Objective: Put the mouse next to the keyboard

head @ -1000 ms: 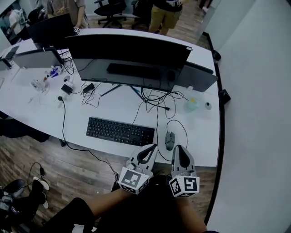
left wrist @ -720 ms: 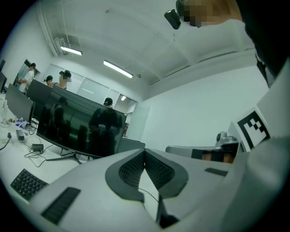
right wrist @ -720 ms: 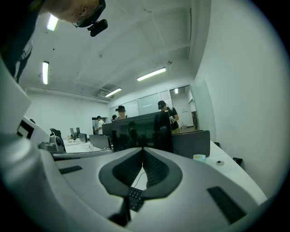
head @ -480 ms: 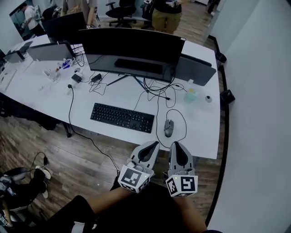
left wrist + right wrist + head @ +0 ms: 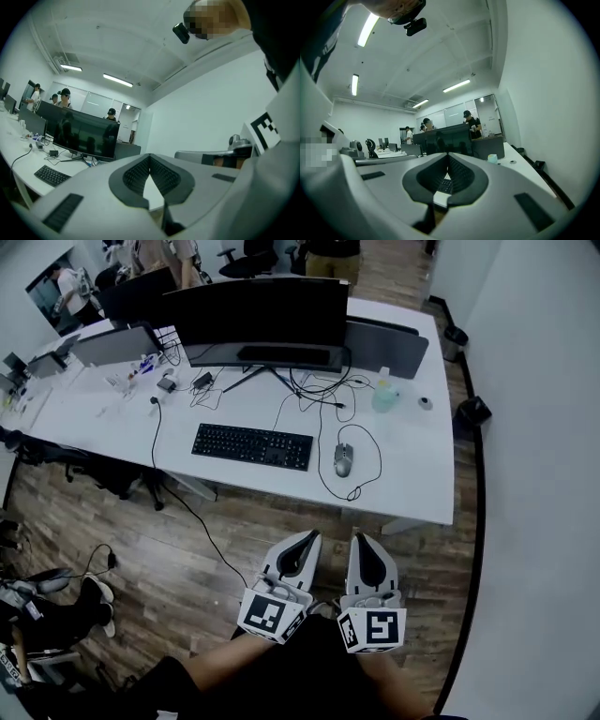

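mouse (image 5: 344,459): sits on the white bench (image 5: 412,479), just beside the right end of the keyboard (image 5: 253,445), with a narrow strip of bench between the two. Trails a dark cable (image 5: 373,465), looped out to its right and leading back toward the monitor (image 5: 253,310).

keyboard: lies black and flat along the near part of the bench, in front of the wide dark monitor.

left gripper (image 5: 307,538): hangs over the wooden floor (image 5: 206,531), well apart from the bench's near edge and pointing toward it. Shows fingers (image 5: 135,177) pressed together at the tips, clamped on nothing, with only a pale sliver of bench visible through the gap behind them.

right gripper (image 5: 362,542): hangs just beside the left gripper, likewise short of the bench, aimed roughly toward the mouse. Has fingers (image 5: 461,176) closed tip to tip and empty, with a bit of the keyboard visible through the slot behind the tips.

Elsewhere on the bench: stands near the far right, a pale green container (image 5: 384,399), close to a dark grey panel (image 5: 386,348). Beyond the far end, several people standing.
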{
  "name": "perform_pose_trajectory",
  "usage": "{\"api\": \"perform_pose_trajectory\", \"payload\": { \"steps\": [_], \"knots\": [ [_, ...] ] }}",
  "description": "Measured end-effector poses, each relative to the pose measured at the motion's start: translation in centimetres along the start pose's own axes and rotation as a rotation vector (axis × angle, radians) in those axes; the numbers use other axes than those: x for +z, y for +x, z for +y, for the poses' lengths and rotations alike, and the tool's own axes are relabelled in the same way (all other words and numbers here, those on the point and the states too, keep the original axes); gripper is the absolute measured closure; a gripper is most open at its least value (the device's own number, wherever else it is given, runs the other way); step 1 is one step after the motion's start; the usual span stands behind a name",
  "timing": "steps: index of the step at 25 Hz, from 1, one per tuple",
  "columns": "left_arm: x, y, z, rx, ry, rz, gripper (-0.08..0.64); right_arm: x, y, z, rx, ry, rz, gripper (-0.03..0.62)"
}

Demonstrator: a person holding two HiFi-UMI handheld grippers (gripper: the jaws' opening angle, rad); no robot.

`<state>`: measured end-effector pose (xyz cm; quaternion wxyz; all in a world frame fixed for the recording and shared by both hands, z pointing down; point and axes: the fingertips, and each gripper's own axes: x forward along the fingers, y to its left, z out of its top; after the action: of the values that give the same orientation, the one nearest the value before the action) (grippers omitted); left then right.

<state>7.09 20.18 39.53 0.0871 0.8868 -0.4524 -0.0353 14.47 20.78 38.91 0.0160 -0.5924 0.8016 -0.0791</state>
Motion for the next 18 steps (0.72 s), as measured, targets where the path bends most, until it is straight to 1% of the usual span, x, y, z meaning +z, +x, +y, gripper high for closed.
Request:
{"api": "perform_pose_trajectory", "payload": {
  "steps": [3,5,9,13,18],
  "knots": [
    [-0.7,-2.2,-1.6,0.034,-0.001,0.008,0.557,-0.9,-2.4,0.5,0.011,0.012,0.019,0.574],
    [-0.9,-3.6,-2.7,0.046,0.007,0.004,0.555,-0.8,-3.9,0.9,0.015,0.010,0.015,0.574],
    [-1.2,-5.5,-3.3,0.068,0.023,0.010,0.557,-1.0,-6.1,1.8,0.013,-0.003,0.015,0.574],
    [-0.9,-6.8,-4.5,0.040,0.030,0.005,0.556,-0.7,-7.6,2.5,0.002,-0.041,0.020,0.574],
    [-0.2,-8.1,-6.0,0.021,0.041,-0.023,0.557,-0.8,-8.9,4.0,0.015,-0.080,0.034,0.574]
  ]
}}
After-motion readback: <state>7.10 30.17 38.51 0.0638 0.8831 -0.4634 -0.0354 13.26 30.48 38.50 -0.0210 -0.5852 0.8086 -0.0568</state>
